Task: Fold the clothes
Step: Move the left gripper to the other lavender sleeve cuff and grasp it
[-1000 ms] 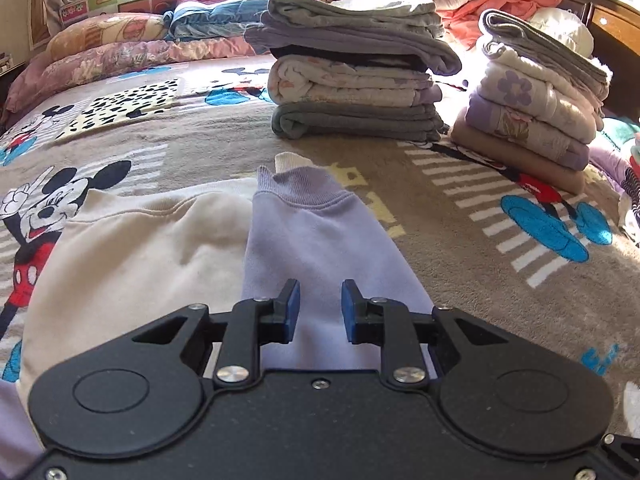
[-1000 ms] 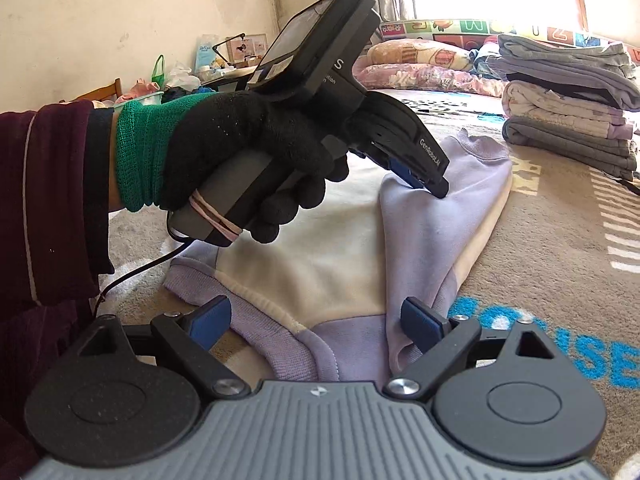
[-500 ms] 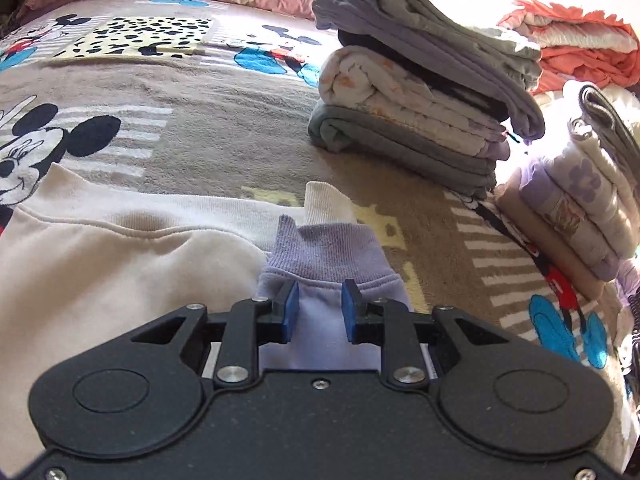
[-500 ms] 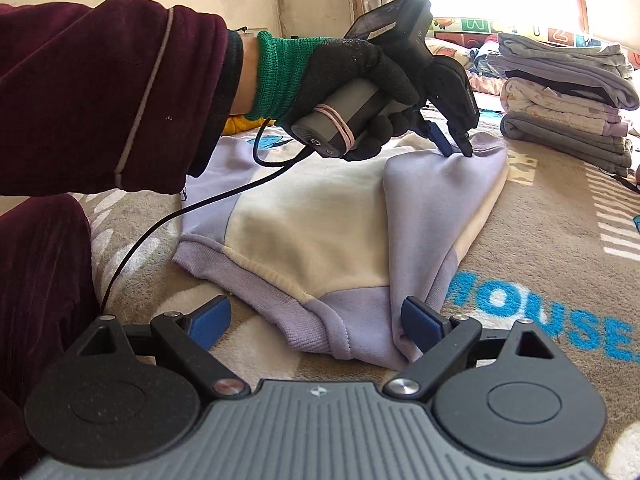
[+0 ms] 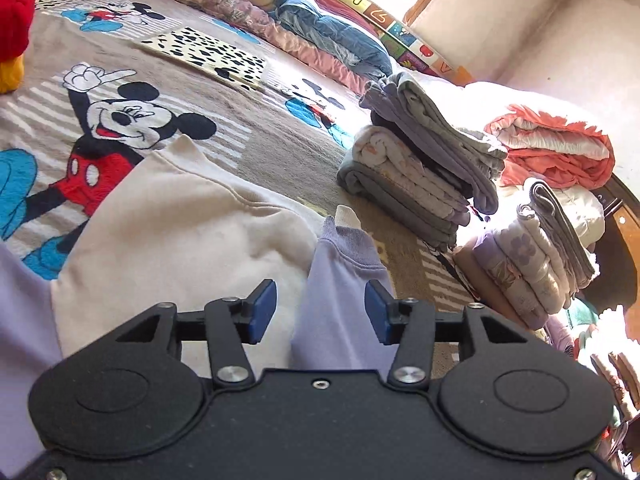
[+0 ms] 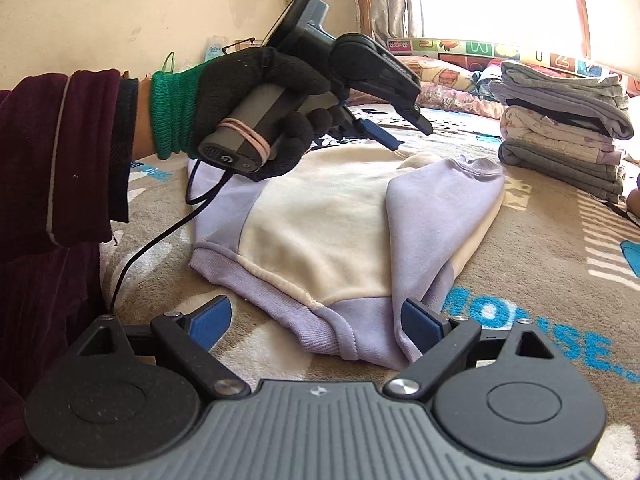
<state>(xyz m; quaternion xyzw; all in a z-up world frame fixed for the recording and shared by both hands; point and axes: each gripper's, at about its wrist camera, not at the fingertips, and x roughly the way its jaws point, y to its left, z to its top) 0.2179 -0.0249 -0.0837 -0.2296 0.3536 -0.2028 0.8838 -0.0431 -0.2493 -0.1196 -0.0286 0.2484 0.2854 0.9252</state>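
A cream and lilac sweatshirt point(image 6: 320, 224) lies flat on the bed, its lilac sleeve point(image 5: 340, 292) folded across the body. The sleeve's cuff point(image 6: 476, 166) rests near the collar. My left gripper point(image 5: 318, 316) hovers open above the sleeve, holding nothing; in the right wrist view it point(image 6: 408, 132) is raised over the collar end, held by a black-gloved hand point(image 6: 260, 108). My right gripper point(image 6: 316, 324) is open wide, low at the sweatshirt's ribbed hem point(image 6: 280, 300), with nothing between its fingers.
Two stacks of folded clothes stand on the Mickey Mouse blanket point(image 5: 132, 116): one point(image 5: 424, 176) beyond the sweatshirt, another point(image 5: 536, 256) to its right. A crumpled orange quilt point(image 5: 552, 152) and pillows point(image 5: 248, 12) lie at the back. A cable point(image 6: 160, 236) trails from the left gripper.
My left gripper let go of the lilac sleeve, opened and lifted off the sweatshirt. The sleeve now lies folded over the body. My right gripper stayed open by the hem.
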